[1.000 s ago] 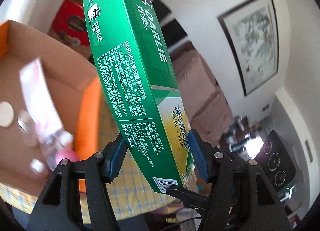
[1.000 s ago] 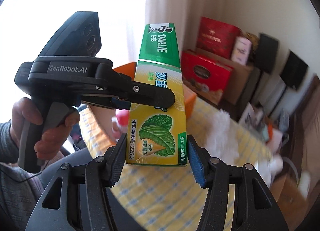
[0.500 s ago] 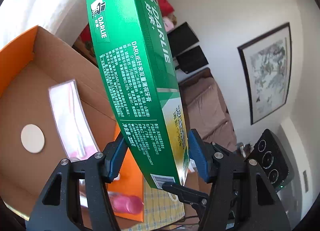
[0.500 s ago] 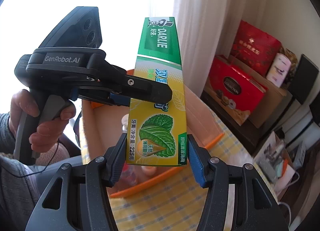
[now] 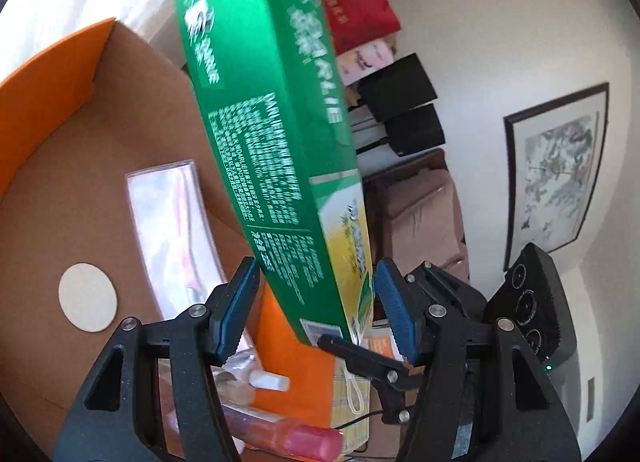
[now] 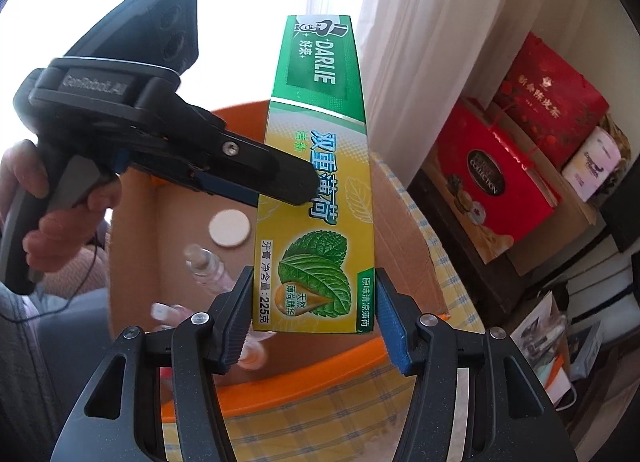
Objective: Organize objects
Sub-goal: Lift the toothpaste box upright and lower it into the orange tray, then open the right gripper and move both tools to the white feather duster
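Orange box point(image 6: 304, 378) sits on the checked surface point(image 6: 320, 430), open top, right below my tools. Toothpaste carton point(image 6: 316, 198) is held up over it, long axis near vertical. Right tool point(image 6: 314, 314) clamps the carton's near end across the wide face; left tool point(image 5: 316, 304) grips it across the narrow sides, further up. My read: light, stiff cardboard, a bit glossy, crushes if squeezed hard. Best hold is near an end, on the edges. Clear bottle point(image 6: 204, 258) and round pad point(image 6: 228, 229) already lie inside.
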`<state>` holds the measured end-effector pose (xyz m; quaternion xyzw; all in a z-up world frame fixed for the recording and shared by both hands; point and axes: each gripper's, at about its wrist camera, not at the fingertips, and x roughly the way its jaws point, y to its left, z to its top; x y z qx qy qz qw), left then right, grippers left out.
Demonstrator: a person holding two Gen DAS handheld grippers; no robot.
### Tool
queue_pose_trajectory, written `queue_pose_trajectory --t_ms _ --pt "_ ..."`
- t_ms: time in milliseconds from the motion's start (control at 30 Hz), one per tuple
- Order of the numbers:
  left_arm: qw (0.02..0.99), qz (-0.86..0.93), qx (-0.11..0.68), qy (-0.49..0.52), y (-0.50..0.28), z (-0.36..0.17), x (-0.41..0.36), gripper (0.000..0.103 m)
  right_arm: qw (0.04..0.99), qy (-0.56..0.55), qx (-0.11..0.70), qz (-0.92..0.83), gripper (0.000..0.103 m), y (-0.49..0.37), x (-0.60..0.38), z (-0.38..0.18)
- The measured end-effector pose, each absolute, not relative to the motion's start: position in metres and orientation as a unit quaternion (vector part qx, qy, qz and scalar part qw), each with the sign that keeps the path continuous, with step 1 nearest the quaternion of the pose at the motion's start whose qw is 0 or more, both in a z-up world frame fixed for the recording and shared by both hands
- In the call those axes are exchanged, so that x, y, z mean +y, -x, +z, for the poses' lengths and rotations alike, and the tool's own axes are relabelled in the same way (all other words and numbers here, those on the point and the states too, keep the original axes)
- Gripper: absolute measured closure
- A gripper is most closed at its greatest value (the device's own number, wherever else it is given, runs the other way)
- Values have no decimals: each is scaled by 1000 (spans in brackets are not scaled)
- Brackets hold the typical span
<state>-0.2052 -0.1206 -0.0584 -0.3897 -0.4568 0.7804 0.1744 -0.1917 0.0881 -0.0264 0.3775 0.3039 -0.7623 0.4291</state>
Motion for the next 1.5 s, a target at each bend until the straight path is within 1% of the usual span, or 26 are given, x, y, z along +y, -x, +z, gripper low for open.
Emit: queue_pose_trajectory --t_ms 233,333,500,567,633,700,767,833,933,1000,1100,1167,1233,1300,1367,1500 --pt "166 774 -459 404 206 -72 -122 47 380 -396 343 -763 45 215 90 -61" --pt "168 772 -458 407 204 -72 -122 47 379 -396 338 -765 45 217 93 -66" --pt "170 772 -459 406 199 -68 -126 47 396 -366 416 -732 45 197 85 -77" --pt "171 773 -458 403 196 -65 -128 47 390 -366 431 -726 45 198 82 -80" --pt "170 776 -455 402 192 -63 -129 44 392 -369 432 -724 45 200 80 -80" --pt "166 781 -448 402 190 -60 -129 43 394 -370 434 -721 45 200 79 -80" --pt "161 786 -440 403 187 -59 -130 41 379 -364 446 -725 45 201 77 -83" --pt "153 793 -432 402 183 -57 -132 34 348 -359 455 -736 41 205 77 -87" --pt "149 799 -419 405 179 -53 -132 26 318 -349 442 -763 37 210 82 -83" --pt "146 803 -408 409 176 -51 -131 22 320 -350 424 -772 33 208 86 -77" --pt "139 815 -381 413 171 -46 -128 18 324 -353 402 -780 32 203 93 -69" --pt "139 821 -364 418 168 -41 -124 17 313 -356 392 -788 30 199 98 -65" --pt "140 823 -354 421 165 -37 -121 10 307 -358 376 -798 30 195 105 -60" --pt "141 827 -343 422 159 -33 -117 7 296 -361 350 -812 30 190 115 -52" --pt "137 835 -321 426 155 -28 -110 6 284 -369 311 -829 30 181 127 -43" --pt "127 851 -273 431 148 -15 -94 6 259 -387 233 -854 25 172 151 -31"
